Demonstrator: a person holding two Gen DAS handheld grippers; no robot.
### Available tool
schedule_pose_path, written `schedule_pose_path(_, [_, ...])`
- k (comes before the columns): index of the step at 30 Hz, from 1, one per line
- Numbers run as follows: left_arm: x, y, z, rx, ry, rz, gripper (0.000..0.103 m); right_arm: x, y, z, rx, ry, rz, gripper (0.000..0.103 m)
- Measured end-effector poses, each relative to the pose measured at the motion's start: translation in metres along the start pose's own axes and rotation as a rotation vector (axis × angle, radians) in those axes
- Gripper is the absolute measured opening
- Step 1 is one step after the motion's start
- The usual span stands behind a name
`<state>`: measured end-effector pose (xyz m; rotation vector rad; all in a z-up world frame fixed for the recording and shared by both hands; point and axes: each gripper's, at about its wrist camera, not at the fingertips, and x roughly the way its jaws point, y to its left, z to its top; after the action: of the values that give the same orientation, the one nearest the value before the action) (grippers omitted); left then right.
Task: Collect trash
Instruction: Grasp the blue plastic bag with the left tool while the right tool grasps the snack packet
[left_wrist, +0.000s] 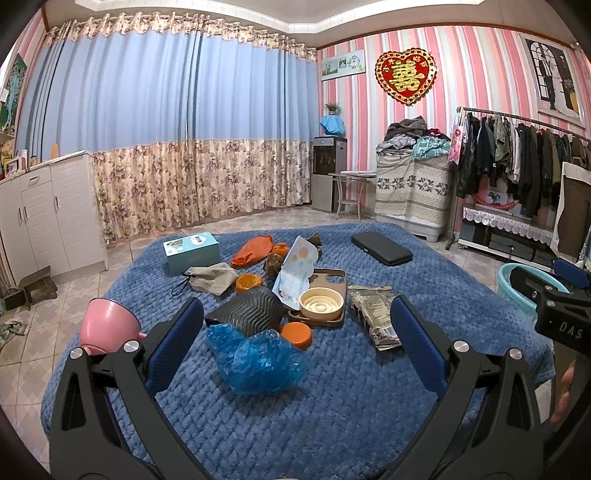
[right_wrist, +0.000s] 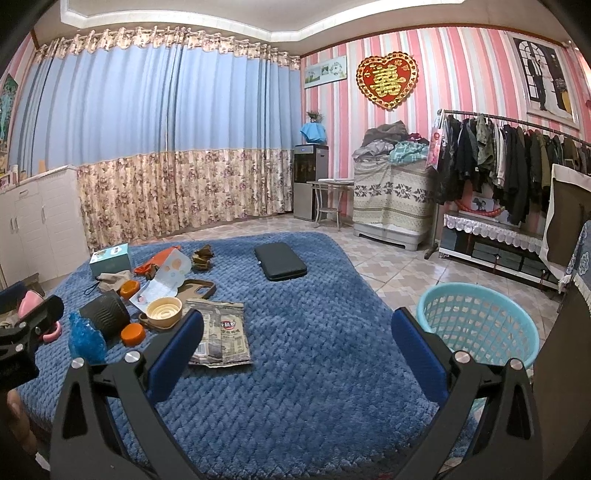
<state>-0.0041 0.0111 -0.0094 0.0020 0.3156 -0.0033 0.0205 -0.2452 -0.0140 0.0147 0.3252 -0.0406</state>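
Observation:
A blue blanket covers the bed and holds a clutter of items. A crumpled blue plastic bag lies between the fingers of my open left gripper. A flattened snack wrapper lies just inside its right finger. The wrapper also shows in the right wrist view, beside the left finger of my open, empty right gripper. A light blue basket stands on the floor at the bed's right edge. An orange plastic bag lies farther back.
On the bed: a black ribbed cup, orange lid, cream dish on a phone case, pink cup, teal box, black case. A white cabinet stands left, a clothes rack right.

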Motion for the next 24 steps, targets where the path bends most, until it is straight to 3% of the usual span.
schedule_pose_path(8, [0.017,0.025,-0.03,0.019,0.024,0.028,0.098,0.006,0.0,0.0,0.008,0.013,-0.018,0.099])
schedule_pose_path(20, [0.056,0.057,-0.052,-0.01,0.148,0.081,0.098,0.031,-0.005,-0.002,0.061,0.046,-0.03,0.099])
schedule_pose_path(24, [0.073,0.059,-0.055,-0.012,0.189,0.089,0.098,0.044,0.0,-0.005,0.05,0.101,-0.013,0.099])
